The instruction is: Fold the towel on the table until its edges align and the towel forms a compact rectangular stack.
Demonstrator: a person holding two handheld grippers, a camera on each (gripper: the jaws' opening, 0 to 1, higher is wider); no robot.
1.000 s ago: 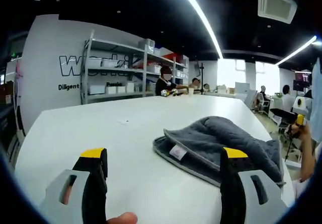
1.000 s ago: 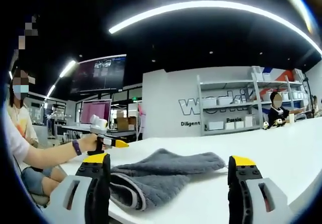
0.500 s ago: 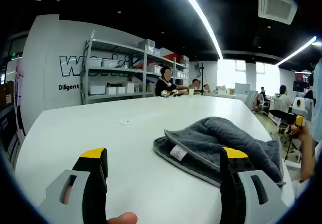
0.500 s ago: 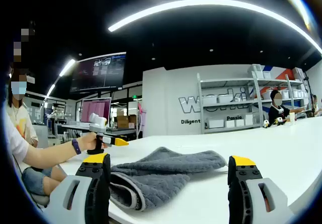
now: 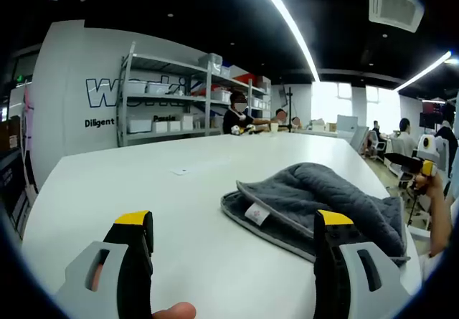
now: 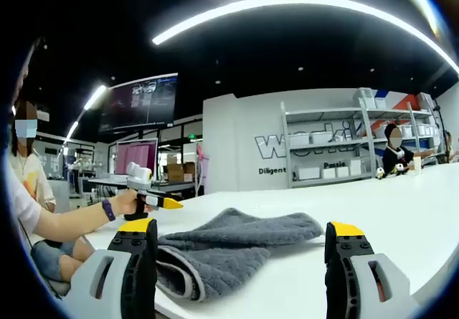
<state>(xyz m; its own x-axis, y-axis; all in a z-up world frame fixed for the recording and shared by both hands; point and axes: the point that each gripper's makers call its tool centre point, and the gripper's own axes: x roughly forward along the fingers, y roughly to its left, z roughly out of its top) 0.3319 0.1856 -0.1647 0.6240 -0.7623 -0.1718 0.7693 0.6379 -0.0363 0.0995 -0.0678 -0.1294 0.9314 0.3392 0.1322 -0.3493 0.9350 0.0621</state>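
1. The left gripper (image 5: 229,226) hovers low over the white counter (image 5: 143,190) with its two yellow-tipped jaws spread wide apart and nothing between them. A fingertip of the holding hand shows at the bottom edge of the left gripper view.
2. The right gripper (image 6: 240,236) is likewise spread wide and grips nothing; its left jaw stands in front of the near end of the towel (image 6: 229,244).
3. In the right gripper view the left gripper (image 6: 150,201) shows at the far left, held in a person's hand (image 6: 125,203) with a dark wristband, beyond the towel's far side.
4. The towel (image 5: 323,201) is grey and plush, loosely bunched rather than flat. In the left gripper view a paler hem runs along its near edge, and a small white label (image 5: 256,214) sits near the front corner. In the right gripper view its near end is rolled over on itself in a thick fold.
5. It lies on the counter close to the edge nearest the person. In the left gripper view it sits to the right, partly behind that gripper's right jaw.
6. In the right gripper view its long axis runs across the picture, from the rolled end at lower left to a thinner end at right.
7. Beyond the counter stand metal shelving (image 5: 172,104) holding white boxes, a wall with large lettering, and seated people at the far end.
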